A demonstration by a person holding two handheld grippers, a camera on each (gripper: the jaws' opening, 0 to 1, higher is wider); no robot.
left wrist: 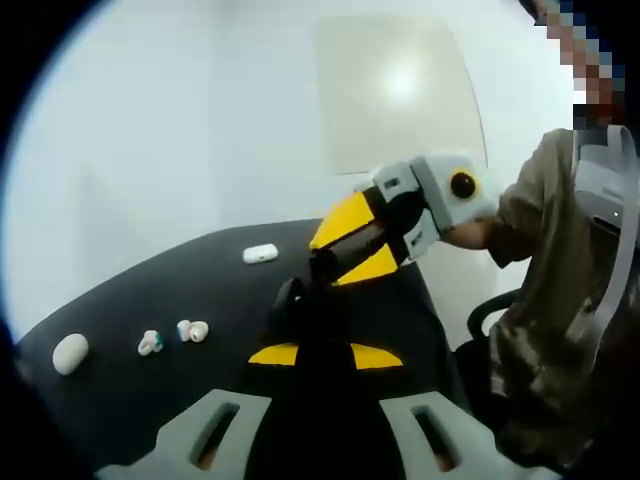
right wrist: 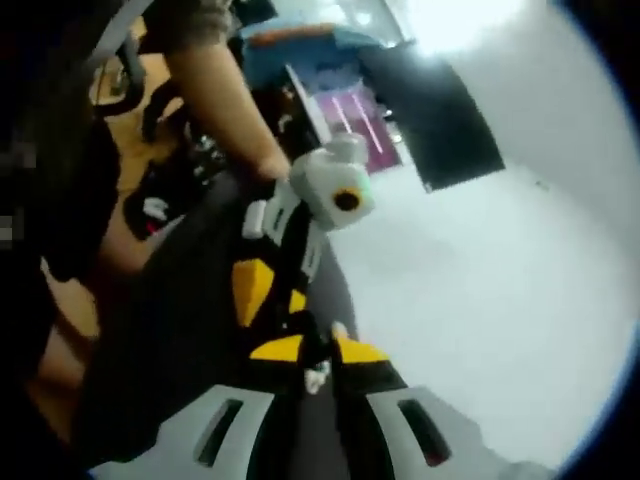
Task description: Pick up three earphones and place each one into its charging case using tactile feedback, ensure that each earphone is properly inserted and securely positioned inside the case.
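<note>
Lying shut on the table (left wrist: 120, 400): two charging cases (left wrist: 260, 254).

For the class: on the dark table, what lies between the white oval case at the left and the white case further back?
In the left gripper view, two loose earphones lie between the oval case and the far case.

Both views kinda soft and blurry, heavy fisheye bending at the edges, glare spot blown out on the pale wall panel (left wrist: 398, 85), dark tabletop (left wrist: 120, 400) dimly lit
</note>
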